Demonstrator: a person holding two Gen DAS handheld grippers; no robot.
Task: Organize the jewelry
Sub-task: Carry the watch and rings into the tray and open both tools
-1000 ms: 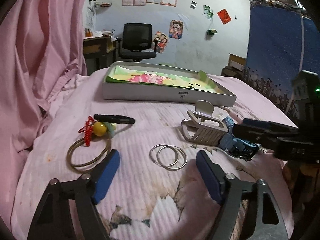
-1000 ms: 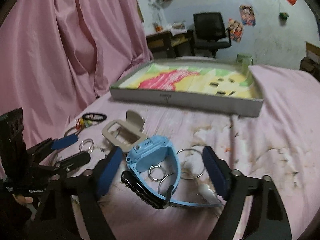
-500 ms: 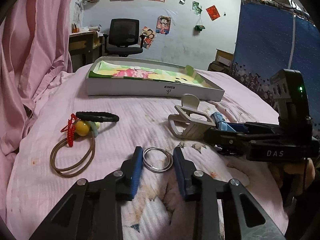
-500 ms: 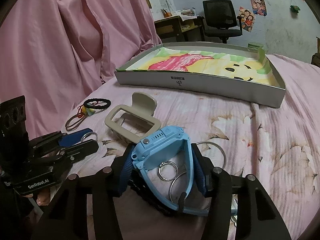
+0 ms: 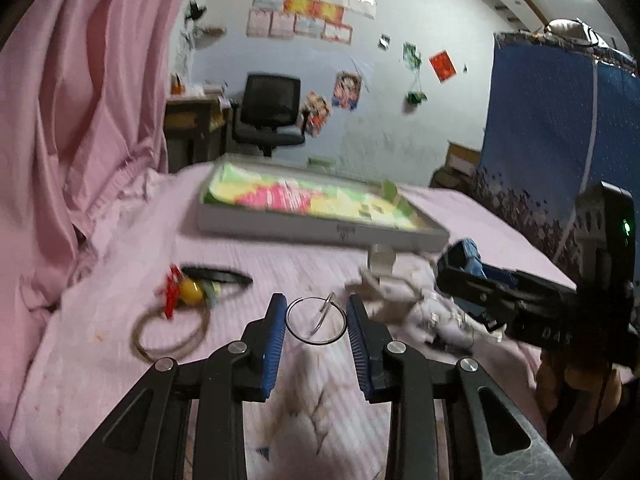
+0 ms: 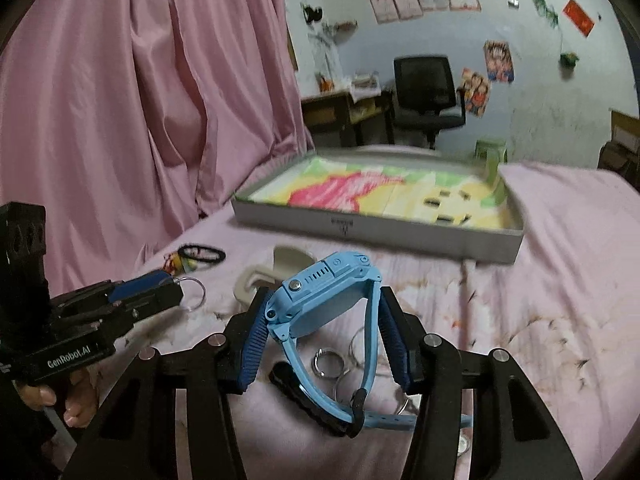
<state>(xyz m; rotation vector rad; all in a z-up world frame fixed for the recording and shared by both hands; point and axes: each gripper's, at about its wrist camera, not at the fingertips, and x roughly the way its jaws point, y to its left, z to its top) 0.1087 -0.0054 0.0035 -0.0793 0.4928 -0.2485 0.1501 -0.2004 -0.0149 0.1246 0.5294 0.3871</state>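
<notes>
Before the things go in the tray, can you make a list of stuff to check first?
1. Left tool holding the silver hoops: ok, both pads sit against the rings.
2. Hoops lifted off the bed: cannot tell, the picture is blurry.
3. Right tool holding the blue watch: ok, squeezed between its pads, watch raised and tilted.
4. Watch strap free: not ok, the strap end hangs down near the loose rings on the bed.
5. Room in the tray: ok, its colourful floor looks mostly bare.
6. Way to the tray: ok, only pink bedcover lies in between.
</notes>
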